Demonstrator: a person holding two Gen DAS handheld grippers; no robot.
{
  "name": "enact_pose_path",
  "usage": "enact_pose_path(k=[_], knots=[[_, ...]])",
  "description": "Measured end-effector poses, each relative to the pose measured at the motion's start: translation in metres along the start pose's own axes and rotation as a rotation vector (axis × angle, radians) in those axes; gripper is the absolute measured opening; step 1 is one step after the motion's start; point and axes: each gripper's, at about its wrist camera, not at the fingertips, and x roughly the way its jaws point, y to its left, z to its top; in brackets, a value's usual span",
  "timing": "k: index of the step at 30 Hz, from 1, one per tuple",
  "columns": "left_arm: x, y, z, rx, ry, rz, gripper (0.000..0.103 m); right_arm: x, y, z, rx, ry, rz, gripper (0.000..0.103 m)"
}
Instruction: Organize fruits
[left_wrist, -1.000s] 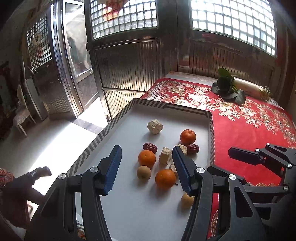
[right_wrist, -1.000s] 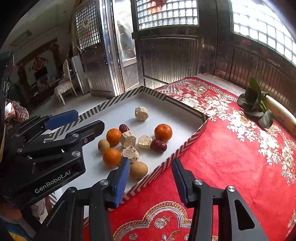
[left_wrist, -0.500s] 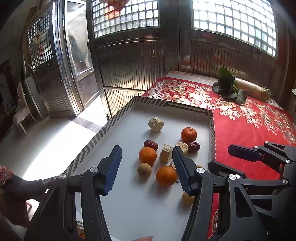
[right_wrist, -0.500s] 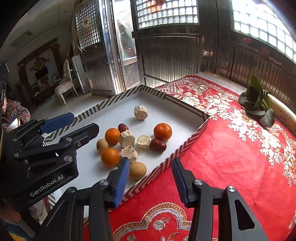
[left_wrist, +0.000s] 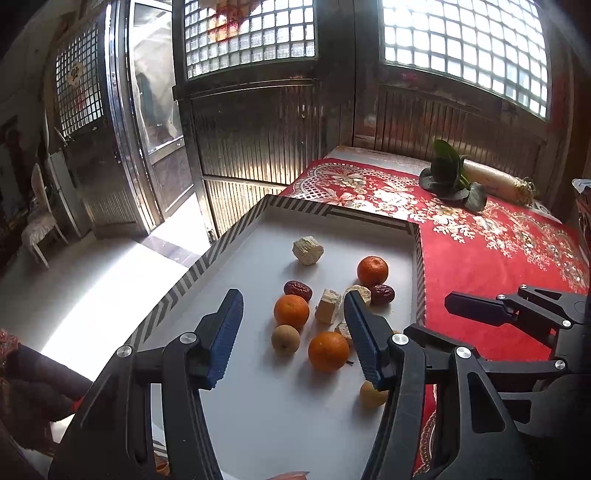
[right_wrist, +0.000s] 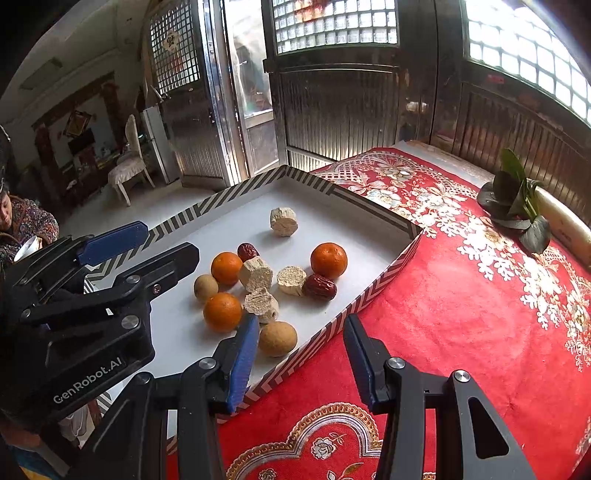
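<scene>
While a red flowered cloth (right_wrist: 461, 314) covers the table, a shallow white tray (right_wrist: 369, 210) with a striped rim sits on its left part, one corner past the table edge. A leafy green plant (right_wrist: 513, 199) lies on the far side of the cloth, well apart from the tray.

Over the near end of the tray the left gripper (left_wrist: 291, 332) hangs with its jaws wide and nothing between them. The right gripper (right_wrist: 299, 350) is likewise spread wide and empty; its left finger is above the tray's near corner and its right finger above the cloth.

All the fruit lies loose inside the tray. Three oranges (right_wrist: 328, 260) are there: one toward the right rim, two nearer the middle (right_wrist: 226, 267) (right_wrist: 222, 311). Two round brown fruits follow, the larger (right_wrist: 277, 338) at the near rim, the smaller (right_wrist: 205, 287) touching an orange. Four pale crumbly chunks (right_wrist: 255, 274) are scattered, three clustered among the oranges and one (right_wrist: 283, 221) alone farther back. Two dark red dates (right_wrist: 319, 287) are the smallest, one beside the right orange, one (right_wrist: 248, 252) behind the middle orange.
</scene>
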Motion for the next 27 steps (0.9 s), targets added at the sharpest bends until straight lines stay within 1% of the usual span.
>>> enact_pose_path(k=[4, 27], knots=[[0.0038, -0.0008, 0.0, -0.005, 0.016, -0.004, 0.057, 0.0008, 0.0018, -0.0001, -0.011, 0.002, -0.001, 0.046], [0.0088, 0.0003, 0.0016, -0.01, 0.001, 0.007, 0.057, 0.0008, -0.0065, -0.0022, 0.0, 0.014, 0.001, 0.046]])
